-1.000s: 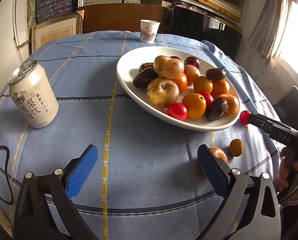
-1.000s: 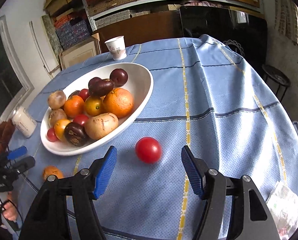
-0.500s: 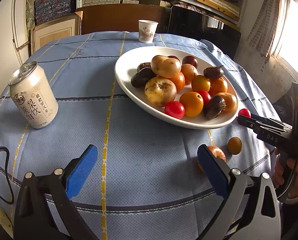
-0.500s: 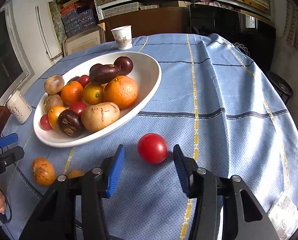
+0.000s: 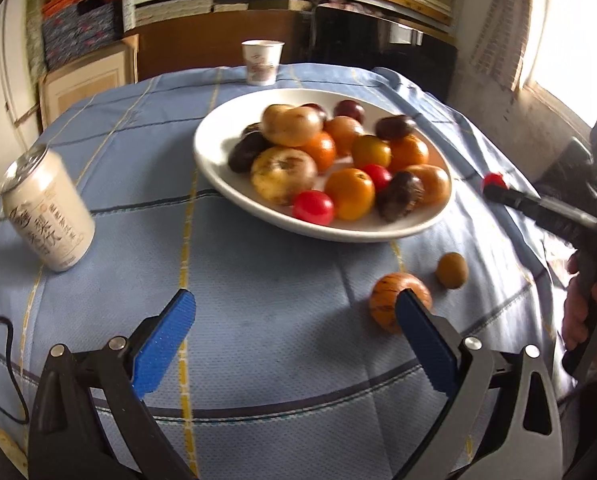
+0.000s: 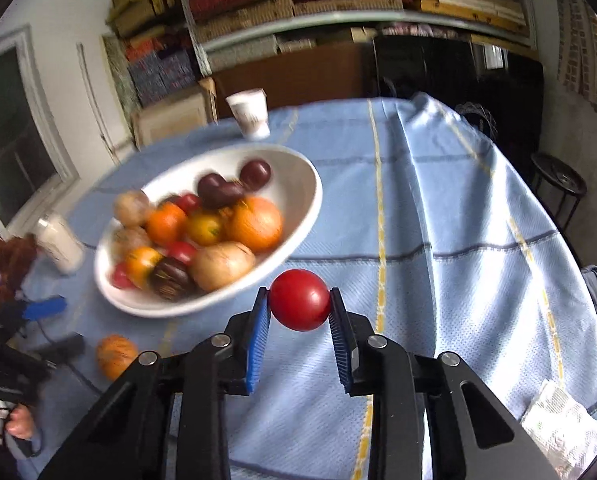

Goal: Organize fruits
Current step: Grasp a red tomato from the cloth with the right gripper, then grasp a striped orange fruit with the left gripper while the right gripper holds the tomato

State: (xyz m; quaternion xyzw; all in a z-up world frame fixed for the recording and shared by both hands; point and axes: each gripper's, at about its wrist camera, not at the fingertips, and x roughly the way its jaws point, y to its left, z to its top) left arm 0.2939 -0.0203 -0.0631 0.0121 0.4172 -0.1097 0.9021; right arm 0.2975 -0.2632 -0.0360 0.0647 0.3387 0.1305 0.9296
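While the right gripper clamps a red tomato between its blue pads, the fruit sits at the very tips of the jaws, one pad pressed against each side; those jaws have just been closing in on it. Beyond the jaws and to their left lies the white oval bowl, heaped with oranges, tomatoes, dark plums and tan-skinned fruit. Lower left of the jaws, an orange striped fruit rests on the blue checked tablecloth covering the table. Farther ahead, past the bowl, a paper cup stands upright.

From the left wrist view, the left gripper stands wide apart with nothing between its pads. The orange striped fruit lies just ahead of the right-hand pad, partly hidden by it, and a small brown fruit sits just beyond that, apart from it. Straight ahead of the jaws is the bowl; off to their left a drink can stands on the cloth. To the far right a hand holds the other gripper's handle, its tip carrying the tomato just beside the bowl's rim.
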